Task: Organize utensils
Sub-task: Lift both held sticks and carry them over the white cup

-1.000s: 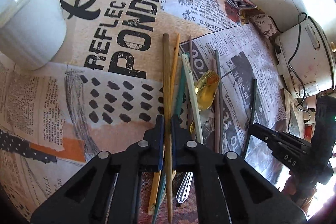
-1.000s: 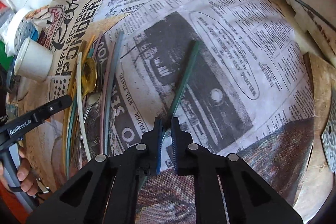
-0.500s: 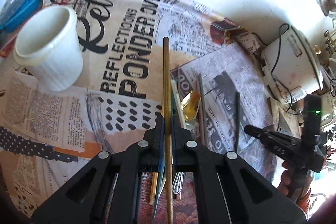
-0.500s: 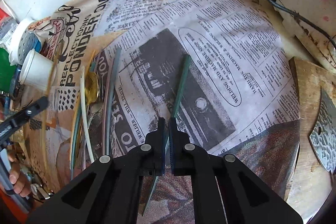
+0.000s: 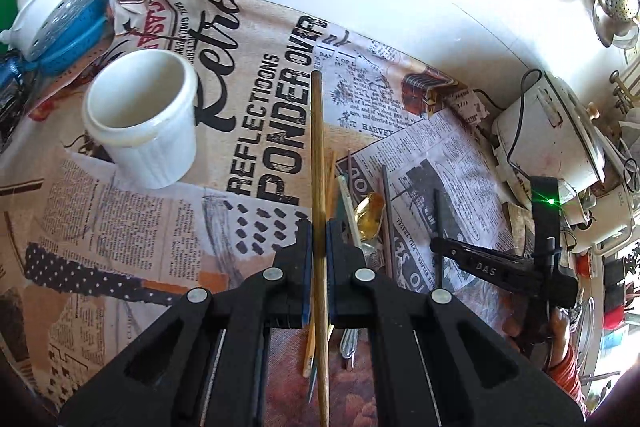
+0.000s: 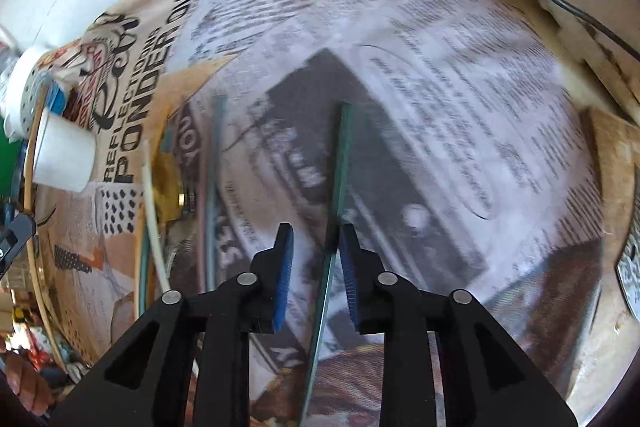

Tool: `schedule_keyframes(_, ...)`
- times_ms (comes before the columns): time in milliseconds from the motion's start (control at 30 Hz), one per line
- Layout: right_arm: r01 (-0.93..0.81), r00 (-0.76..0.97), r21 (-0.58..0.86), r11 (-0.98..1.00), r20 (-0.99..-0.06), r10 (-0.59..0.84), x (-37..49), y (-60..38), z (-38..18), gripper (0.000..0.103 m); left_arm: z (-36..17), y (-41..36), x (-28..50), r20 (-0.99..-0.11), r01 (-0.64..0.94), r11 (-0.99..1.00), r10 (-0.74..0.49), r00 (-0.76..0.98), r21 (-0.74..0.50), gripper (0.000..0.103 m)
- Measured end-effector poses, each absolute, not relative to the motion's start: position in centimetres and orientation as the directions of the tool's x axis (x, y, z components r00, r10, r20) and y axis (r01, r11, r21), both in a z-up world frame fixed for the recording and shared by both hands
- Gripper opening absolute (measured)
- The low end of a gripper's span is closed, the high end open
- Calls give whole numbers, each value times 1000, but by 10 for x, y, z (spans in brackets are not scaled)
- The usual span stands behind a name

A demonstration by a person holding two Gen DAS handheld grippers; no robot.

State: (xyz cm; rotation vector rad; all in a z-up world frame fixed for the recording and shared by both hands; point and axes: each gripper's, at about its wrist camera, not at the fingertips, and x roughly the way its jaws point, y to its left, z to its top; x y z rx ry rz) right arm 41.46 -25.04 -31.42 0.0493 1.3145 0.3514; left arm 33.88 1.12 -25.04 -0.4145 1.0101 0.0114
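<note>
**Wooden stick gripped, green stick being let go**

Your left gripper (image 5: 319, 241) jaws are clenched on the wooden chopstick (image 5: 317, 155), lifted just right of the white cup (image 5: 142, 119). Your right gripper (image 6: 316, 247) jaws are opening around the green chopstick (image 6: 340, 163), which lies on the newspaper (image 6: 460, 107), farther right of the cup.

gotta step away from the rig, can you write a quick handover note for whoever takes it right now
Left claw: shut on the brown chopstick, held above the cloth.
Right claw: jaws opening; the green chopstick lies between them on the newspaper, not gripped.
White cup: upright, empty as far as it shows.
Pile of other chopsticks, a gold spoon and a fork: lies on the cloth.
Done: nothing in the cup.
Left: likely cup the brown chopstick, then the rest.
</note>
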Motion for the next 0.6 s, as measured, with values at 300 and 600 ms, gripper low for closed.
schedule_keyframes(300, -289, 213, 220, 932, -934, 287, 427, -228, -316, 7, -253, 19, 333, -823, -227, 912, -173, 542, -341, 5)
schedule_keyframes(600, -319, 195, 239, 917, -930, 311, 432, -220, -315, 6, -246, 18, 335, -815, -234, 913, -157, 558, -335, 5)
